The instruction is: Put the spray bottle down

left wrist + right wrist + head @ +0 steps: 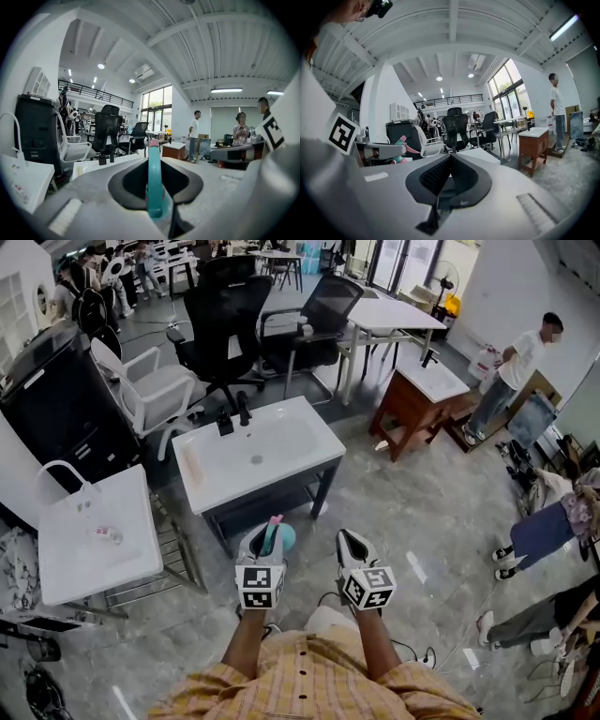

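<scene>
A teal spray bottle (pixel 278 538) with a pink trigger stands upright between the jaws of my left gripper (pixel 266 542), which is shut on it. In the left gripper view the bottle (pixel 154 185) fills the gap between the dark pads (pixel 125 185). My right gripper (pixel 352 546) is beside it, a little to the right, with its jaws closed together and nothing in them (pixel 450 163). The right gripper view shows the left gripper (pixel 377 151) and the bottle's pink trigger (pixel 407 147) at its left. Both grippers hover over the floor just short of a white sink-top table (pixel 281 460).
The sink table carries black taps (pixel 234 413) at its far edge. A second white top (pixel 89 563) with a looped handle stands at the left. Office chairs (pixel 220 320) and a black cabinet (pixel 56 399) lie beyond. A wooden sink stand (pixel 422 395) and people (pixel 511 371) are at the right.
</scene>
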`<state>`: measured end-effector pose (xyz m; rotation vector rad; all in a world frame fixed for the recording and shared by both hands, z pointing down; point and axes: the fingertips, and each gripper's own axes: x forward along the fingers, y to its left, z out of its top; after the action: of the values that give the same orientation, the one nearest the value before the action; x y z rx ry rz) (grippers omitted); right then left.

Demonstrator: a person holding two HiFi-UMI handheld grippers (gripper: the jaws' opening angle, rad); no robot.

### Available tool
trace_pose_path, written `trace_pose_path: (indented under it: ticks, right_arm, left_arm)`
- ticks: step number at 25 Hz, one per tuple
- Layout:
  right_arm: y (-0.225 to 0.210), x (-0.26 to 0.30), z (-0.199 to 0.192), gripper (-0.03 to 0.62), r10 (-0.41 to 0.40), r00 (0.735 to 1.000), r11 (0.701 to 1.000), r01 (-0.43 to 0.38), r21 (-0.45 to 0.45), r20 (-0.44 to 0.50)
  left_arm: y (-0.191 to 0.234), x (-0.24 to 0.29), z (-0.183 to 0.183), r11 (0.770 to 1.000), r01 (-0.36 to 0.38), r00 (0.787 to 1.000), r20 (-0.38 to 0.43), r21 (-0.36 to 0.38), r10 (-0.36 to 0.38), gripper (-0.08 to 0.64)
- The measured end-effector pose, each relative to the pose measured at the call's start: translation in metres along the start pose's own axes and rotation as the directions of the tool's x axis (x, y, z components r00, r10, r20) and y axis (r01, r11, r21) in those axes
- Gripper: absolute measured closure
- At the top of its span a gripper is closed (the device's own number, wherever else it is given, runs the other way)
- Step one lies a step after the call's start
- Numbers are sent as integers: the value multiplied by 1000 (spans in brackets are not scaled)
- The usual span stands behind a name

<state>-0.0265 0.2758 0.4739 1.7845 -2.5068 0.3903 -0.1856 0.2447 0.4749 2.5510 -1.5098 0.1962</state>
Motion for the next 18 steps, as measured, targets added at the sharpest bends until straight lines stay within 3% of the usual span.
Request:
trace_pose_path:
  ticks: [5,11,18]
  right_arm:
    - [10,13,11,592,8,1000,1000,-7,-8,28]
    - [8,37,-2,592,22,1000,1000,-22,-6,6]
    - [-11,75,6,594,18,999,1000,-18,13,30]
  left_arm:
    - [12,4,3,1000,2,1000,6,14,-2,494]
    - [21,22,-3,999,15,1000,-8,43,-15,494]
    - [31,58,11,999,21,1000,2,45,-21,494]
